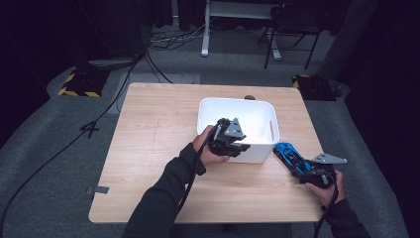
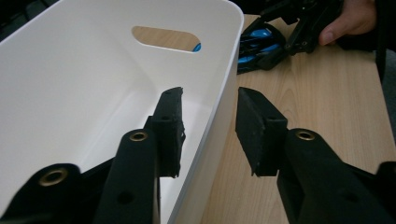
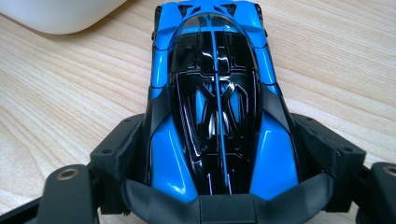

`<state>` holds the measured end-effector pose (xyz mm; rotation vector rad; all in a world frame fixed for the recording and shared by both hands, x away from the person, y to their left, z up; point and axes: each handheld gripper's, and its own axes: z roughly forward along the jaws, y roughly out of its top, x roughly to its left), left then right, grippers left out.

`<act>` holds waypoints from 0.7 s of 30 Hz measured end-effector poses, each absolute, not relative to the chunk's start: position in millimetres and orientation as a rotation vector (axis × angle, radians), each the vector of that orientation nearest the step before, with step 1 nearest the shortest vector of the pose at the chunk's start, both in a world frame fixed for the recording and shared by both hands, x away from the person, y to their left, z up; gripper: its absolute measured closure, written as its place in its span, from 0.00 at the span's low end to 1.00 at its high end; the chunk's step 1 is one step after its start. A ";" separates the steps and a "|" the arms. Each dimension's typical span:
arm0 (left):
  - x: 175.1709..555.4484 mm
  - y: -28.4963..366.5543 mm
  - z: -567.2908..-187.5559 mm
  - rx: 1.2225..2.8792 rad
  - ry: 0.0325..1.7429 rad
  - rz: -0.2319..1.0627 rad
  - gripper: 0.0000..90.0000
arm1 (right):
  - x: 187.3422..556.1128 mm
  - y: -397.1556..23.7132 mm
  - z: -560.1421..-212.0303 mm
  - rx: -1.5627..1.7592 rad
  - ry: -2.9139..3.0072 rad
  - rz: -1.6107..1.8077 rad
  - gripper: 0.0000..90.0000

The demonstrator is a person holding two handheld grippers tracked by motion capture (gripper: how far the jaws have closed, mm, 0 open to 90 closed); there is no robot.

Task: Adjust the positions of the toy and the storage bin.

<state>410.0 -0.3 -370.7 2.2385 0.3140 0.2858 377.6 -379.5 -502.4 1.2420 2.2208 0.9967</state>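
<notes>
The right gripper [image 1: 296, 166] has its fingers [image 3: 122, 154] pinching a blue and black toy sports car [image 3: 215, 100] by its flanks, the car resting on the wooden desk [image 1: 148, 163] just beside the right end of the white plastic bin [image 1: 257, 116]. The left gripper [image 2: 208, 119] straddles the bin's near wall [image 2: 219, 93], one finger inside and one outside, both spread clear of it.

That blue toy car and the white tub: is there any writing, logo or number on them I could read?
None: the blue toy car held in the right hand-held gripper shows only black and blue panels, no lettering.
None: the white tub is plain.
</notes>
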 end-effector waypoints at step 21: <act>396.2 52.0 -357.2 2.161 0.484 0.417 0.18 | 377.5 -379.6 -502.6 1.240 2.220 0.997 0.27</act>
